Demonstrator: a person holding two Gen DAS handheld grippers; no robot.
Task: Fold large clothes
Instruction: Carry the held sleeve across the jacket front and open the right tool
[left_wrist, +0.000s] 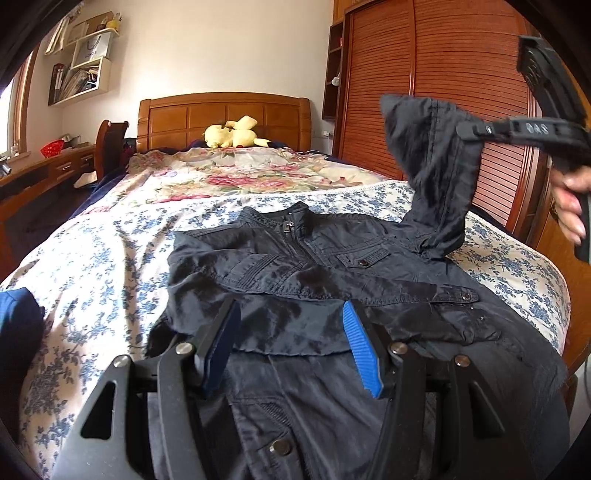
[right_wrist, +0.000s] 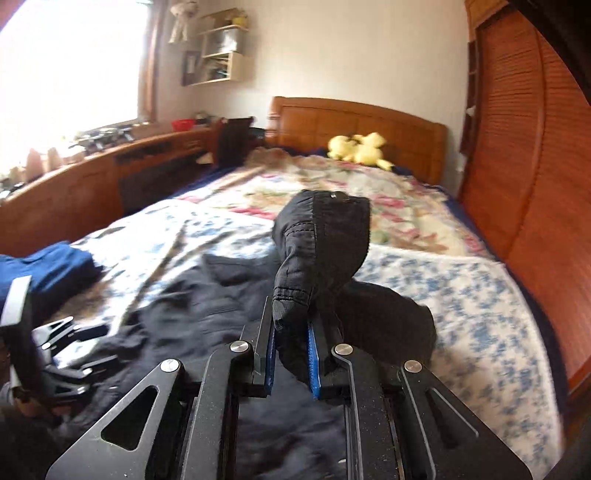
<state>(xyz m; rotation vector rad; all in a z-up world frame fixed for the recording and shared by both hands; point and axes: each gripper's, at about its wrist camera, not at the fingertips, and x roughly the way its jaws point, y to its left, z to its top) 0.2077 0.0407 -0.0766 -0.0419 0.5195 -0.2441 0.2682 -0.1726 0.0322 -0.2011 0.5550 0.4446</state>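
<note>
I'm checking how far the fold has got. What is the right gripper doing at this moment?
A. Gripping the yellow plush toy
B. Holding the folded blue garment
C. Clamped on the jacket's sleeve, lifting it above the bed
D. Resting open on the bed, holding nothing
C: the right gripper is shut on the sleeve of the dark jacket, raised off the bed, while the left gripper hovers open.

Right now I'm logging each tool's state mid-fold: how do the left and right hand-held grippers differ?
The left hand-held gripper is open, its pads apart with nothing between them; the right hand-held gripper is shut on the jacket sleeve. The left sits low over the jacket lying on the bed; the right holds the sleeve raised above it. Both have blue pads.
</note>
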